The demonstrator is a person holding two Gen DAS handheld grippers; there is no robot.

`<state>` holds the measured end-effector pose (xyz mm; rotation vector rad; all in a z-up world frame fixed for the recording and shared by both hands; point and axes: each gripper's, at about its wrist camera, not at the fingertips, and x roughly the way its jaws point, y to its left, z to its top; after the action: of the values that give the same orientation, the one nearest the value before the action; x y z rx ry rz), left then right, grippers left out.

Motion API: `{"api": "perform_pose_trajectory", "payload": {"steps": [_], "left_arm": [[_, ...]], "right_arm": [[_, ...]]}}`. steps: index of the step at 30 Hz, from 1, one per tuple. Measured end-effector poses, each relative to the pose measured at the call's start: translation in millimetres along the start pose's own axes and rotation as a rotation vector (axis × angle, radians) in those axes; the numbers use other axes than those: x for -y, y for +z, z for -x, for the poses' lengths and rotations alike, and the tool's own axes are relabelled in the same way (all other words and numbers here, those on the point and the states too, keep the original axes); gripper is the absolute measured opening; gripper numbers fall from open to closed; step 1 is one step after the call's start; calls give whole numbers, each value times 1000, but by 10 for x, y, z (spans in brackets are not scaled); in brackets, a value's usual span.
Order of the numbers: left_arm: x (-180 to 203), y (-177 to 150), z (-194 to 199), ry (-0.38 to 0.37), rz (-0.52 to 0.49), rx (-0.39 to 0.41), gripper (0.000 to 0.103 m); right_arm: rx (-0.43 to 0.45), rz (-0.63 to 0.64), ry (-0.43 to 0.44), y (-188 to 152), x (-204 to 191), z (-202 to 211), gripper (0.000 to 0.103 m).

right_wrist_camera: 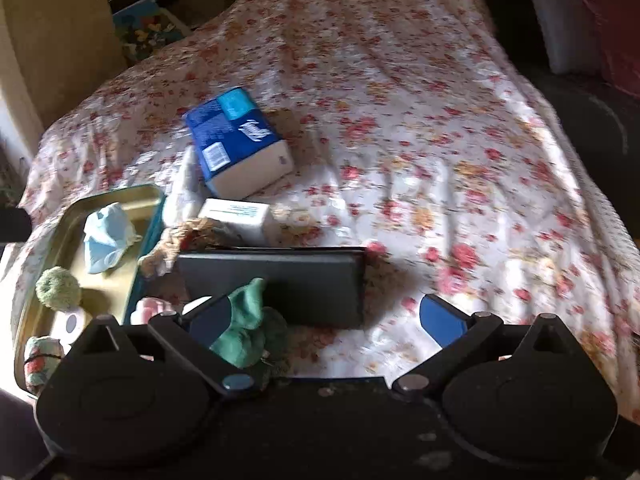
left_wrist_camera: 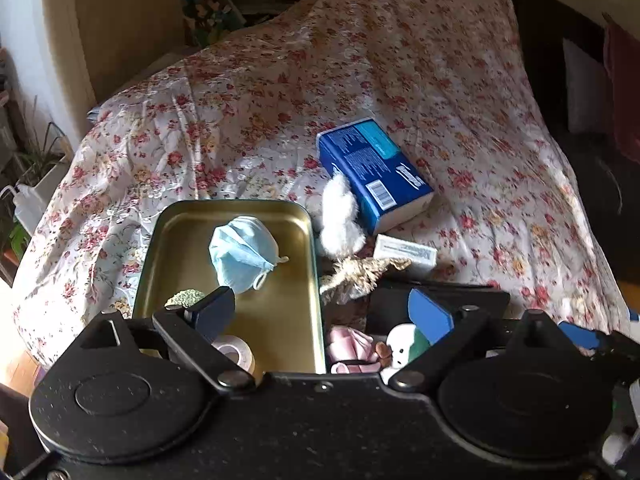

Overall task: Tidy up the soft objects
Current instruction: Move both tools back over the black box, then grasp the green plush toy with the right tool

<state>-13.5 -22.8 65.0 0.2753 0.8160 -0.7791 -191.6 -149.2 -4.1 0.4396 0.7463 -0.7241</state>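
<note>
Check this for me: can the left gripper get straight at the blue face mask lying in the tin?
Probably yes. The left gripper is open with nothing between its pads, and the face mask lies uncovered in the tin just ahead of its left finger. Only the green puff sits nearby, off to the side.

The right gripper (right_wrist_camera: 326,318) hangs over a flowered bedspread (right_wrist_camera: 420,128) with its jaws spread wide and nothing between them. A green cloth (right_wrist_camera: 244,326) lies just by the left finger, in front of a dark flat case (right_wrist_camera: 280,280). Farther off sit a small white box (right_wrist_camera: 236,218) and a blue tissue pack (right_wrist_camera: 236,140). At left, a gold tray (right_wrist_camera: 136,194) holds a pale blue face mask (right_wrist_camera: 106,236), a green pompom (right_wrist_camera: 58,286) and a tape roll (right_wrist_camera: 72,324).
</note>
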Motion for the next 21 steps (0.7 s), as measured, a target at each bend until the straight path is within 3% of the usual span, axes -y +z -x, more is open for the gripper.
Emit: {"api": "perform_pose_trajectory", "payload": {"steps": [5,12,15,18,20,21], "left_arm": [[10,28,-48,-4,15,-18,93],[93,5,-105,-15,-9,-49,93],[115,2,-118,-28,-11,-65,93],[139,-9,-137,-32,-17,-79,93],[146,-20,-151,-36,-18,-92,92],[147,-26,-159,-39,-18,-99,92]], "right_arm": [[-44,27,80,3,-170,-189,101],[-98,87,89,-87,-437,-437,101],[-110,118,85,-129,-507,-509,94],[-140,133,82,-159,-530,-598,71],[-178,121,125,-179,-492,-618,47],[-194,105,150,-182,-472,-620,46]]}}
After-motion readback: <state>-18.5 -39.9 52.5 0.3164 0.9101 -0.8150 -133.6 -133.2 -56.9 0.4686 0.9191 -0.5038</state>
